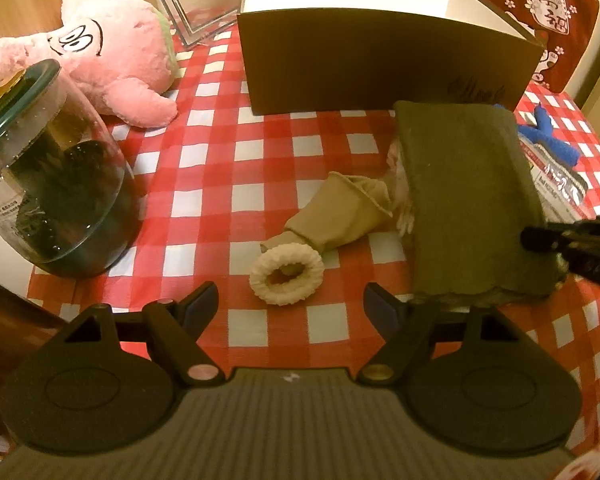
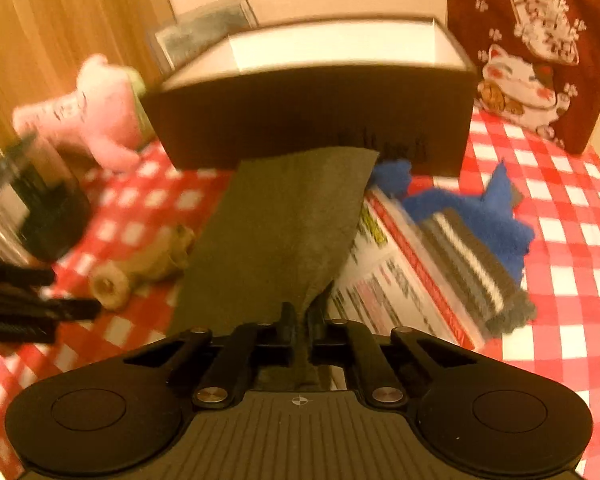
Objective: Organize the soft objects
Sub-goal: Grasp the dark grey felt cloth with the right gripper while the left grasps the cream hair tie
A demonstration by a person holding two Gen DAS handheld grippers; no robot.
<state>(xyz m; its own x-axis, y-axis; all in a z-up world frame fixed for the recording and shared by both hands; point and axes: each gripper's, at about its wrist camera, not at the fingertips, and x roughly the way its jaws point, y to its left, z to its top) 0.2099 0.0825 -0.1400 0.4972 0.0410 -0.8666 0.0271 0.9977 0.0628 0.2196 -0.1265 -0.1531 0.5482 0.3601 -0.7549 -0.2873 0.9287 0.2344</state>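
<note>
Olive cloth (image 2: 284,216) hangs pinched in the right gripper (image 2: 300,322)'s closed jaws, seen only in its own view; the left gripper (image 1: 291,300)'s jaws gape empty over a cream ring (image 1: 286,276).

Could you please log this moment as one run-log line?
right gripper: shut on olive cloth, lifted | left gripper: open near sock

Box (image 1: 380,68) at the tabletop's (image 1: 220,184) back centre; plush toy (image 1: 112,56) to its left, jar (image 1: 56,184) before that. Cloth (image 1: 468,200) in front of box, sock (image 1: 340,212) just left, magazine (image 2: 392,276) right.
</note>
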